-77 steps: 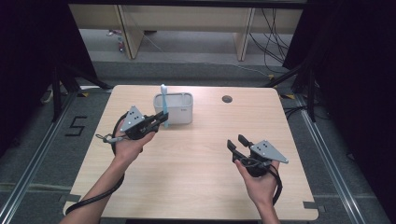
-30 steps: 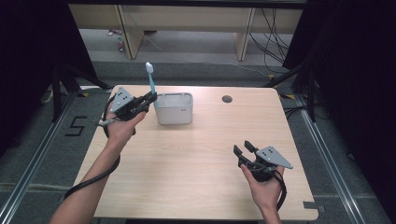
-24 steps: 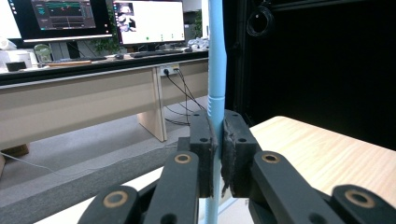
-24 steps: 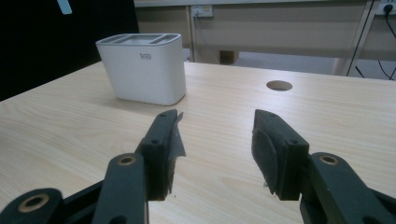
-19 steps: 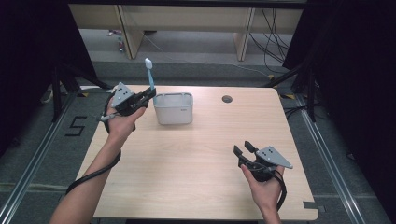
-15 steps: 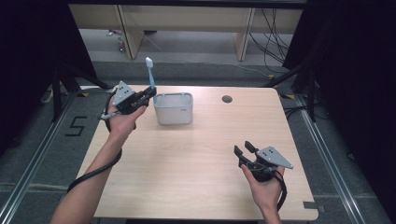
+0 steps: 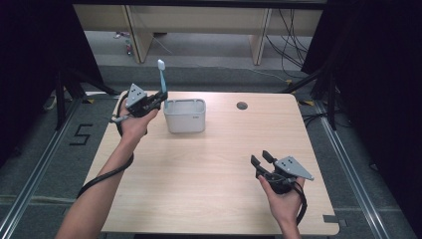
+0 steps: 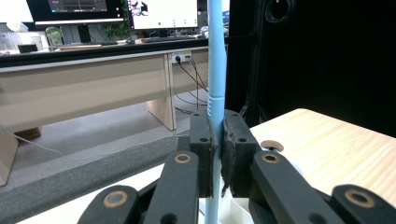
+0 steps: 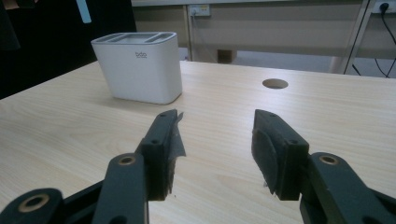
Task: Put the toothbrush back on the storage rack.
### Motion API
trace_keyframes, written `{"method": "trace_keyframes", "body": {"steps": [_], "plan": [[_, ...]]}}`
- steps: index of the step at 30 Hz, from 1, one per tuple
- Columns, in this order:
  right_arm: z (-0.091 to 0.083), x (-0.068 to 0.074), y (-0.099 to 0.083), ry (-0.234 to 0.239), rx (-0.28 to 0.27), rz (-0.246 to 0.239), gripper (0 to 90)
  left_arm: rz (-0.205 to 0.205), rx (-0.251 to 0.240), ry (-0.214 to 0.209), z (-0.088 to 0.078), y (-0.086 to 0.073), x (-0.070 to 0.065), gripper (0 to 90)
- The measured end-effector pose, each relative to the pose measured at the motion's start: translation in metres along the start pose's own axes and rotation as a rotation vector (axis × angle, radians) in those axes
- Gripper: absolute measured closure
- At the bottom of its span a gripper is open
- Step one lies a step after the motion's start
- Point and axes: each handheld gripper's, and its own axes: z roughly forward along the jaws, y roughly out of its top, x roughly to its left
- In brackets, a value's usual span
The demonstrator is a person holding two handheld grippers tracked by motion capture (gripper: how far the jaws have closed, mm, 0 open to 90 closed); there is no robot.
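A light blue toothbrush (image 7: 161, 77) stands upright, head up, clamped in my left gripper (image 7: 160, 98), which hovers just left of a white holder (image 7: 184, 115) at the back of the wooden table (image 7: 209, 199). In the left gripper view the black pads (image 8: 204, 158) press on the blue handle (image 8: 216, 70) from both sides. My right gripper (image 7: 262, 158) rests low near the table's front right, open, with nothing between its fingers (image 9: 164, 149). The right gripper view shows the white holder (image 9: 138, 67) ahead to the left, its top divided into slots.
A round cable hole (image 7: 242, 105) sits in the tabletop behind and to the right of the holder. Beyond the table's far edge are desk legs and cables on a grey floor. Black curtains flank both sides.
My left hand has carried the toothbrush a little right and down, closer to the holder's left edge. The right hand has not moved.
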Motion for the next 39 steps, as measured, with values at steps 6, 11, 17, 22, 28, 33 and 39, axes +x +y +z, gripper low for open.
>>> {"method": "trace_keyframes", "body": {"steps": [6,11,17,22,28,33,39], "plan": [[0.0,0.001,0.001,-0.005,0.005,-0.001,51.7,-0.01,0.011,0.014,0.007,-0.004,0.005,83.5],[0.0,0.0,0.001,-0.008,-0.003,-0.009,51.7,-0.012,0.02,0.023,0.01,-0.008,0.007,83.4],[0.001,0.0,0.001,0.004,-0.001,-0.006,51.6,-0.008,0.032,0.025,0.012,-0.01,0.008,83.4],[0.001,0.001,0.0,0.007,0.004,0.006,51.6,-0.014,0.034,0.024,0.013,-0.013,0.009,83.4],[0.001,0.001,0.0,-0.007,0.011,-0.01,51.6,-0.003,0.042,0.019,0.016,-0.016,0.008,83.5],[0.001,0.001,0.001,-0.016,0.012,-0.004,51.7,0.001,0.051,0.013,0.019,-0.018,0.006,83.4],[0.002,0.001,0.0,-0.001,0.008,0.001,51.6,0.006,0.066,0.014,0.021,-0.021,0.005,83.4]]}}
